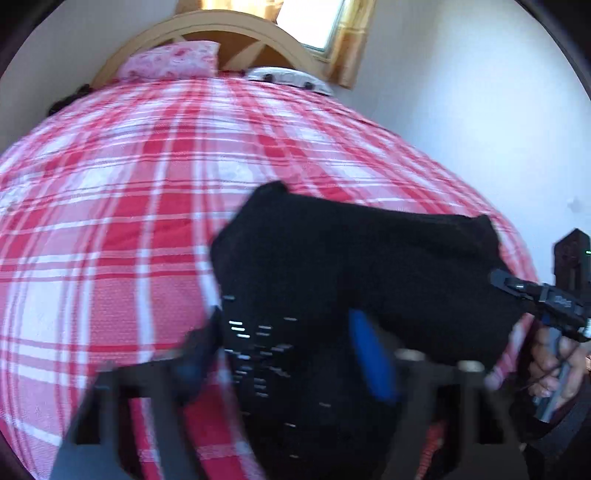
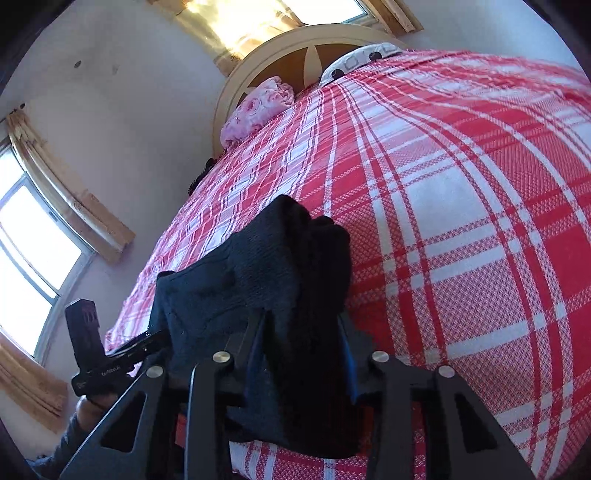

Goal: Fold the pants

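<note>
Black pants [image 1: 351,251] lie bunched on the red and white plaid bedspread [image 1: 147,184], near its front edge. In the left wrist view my left gripper [image 1: 284,350] is shut on one end of the cloth, with the blue pads [image 1: 373,358] pressed against thick folds. The right gripper [image 1: 498,277] reaches in from the right and bites the other end. In the right wrist view the pants [image 2: 266,266] rise in a heap between the right gripper's [image 2: 303,354] fingers, which are shut on them. The left gripper [image 2: 162,334] holds the heap's left side.
A pink floral pillow [image 1: 173,61] and a white patterned pillow [image 1: 288,77] rest against the curved wooden headboard [image 1: 221,29]. White walls flank the bed, with curtained windows [image 2: 33,236] at the left and behind the headboard. A hand [image 1: 554,369] grips the right tool's handle.
</note>
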Available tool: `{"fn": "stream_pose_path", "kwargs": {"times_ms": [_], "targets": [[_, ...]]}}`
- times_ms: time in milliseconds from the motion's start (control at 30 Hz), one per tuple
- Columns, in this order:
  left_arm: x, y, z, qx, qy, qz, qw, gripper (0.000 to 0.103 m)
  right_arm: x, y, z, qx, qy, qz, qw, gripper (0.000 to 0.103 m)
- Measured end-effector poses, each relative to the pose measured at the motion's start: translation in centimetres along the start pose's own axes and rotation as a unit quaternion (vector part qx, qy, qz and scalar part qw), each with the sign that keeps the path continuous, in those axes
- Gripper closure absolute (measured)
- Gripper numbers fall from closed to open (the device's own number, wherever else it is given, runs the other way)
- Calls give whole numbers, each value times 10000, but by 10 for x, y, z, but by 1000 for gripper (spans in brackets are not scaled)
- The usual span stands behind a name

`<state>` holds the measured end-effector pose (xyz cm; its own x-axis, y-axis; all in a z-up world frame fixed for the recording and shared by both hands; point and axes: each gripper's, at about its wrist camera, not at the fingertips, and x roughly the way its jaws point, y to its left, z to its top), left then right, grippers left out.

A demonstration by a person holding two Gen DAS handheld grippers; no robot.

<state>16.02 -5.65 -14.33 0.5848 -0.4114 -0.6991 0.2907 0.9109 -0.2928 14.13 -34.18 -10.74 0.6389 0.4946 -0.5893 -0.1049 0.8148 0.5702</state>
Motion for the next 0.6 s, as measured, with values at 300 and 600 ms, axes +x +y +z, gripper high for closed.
{"fn": "stream_pose_path", "kwargs": {"times_ms": [300,600], "targets": [[-35,16,8,-279,-374,-301,9985,91,-19,59,0,-964,-410,-292,9941,77],[-94,92,23,-678,-930,177,9932,91,35,143,46,-1674,-24,164,9857,77]]}}
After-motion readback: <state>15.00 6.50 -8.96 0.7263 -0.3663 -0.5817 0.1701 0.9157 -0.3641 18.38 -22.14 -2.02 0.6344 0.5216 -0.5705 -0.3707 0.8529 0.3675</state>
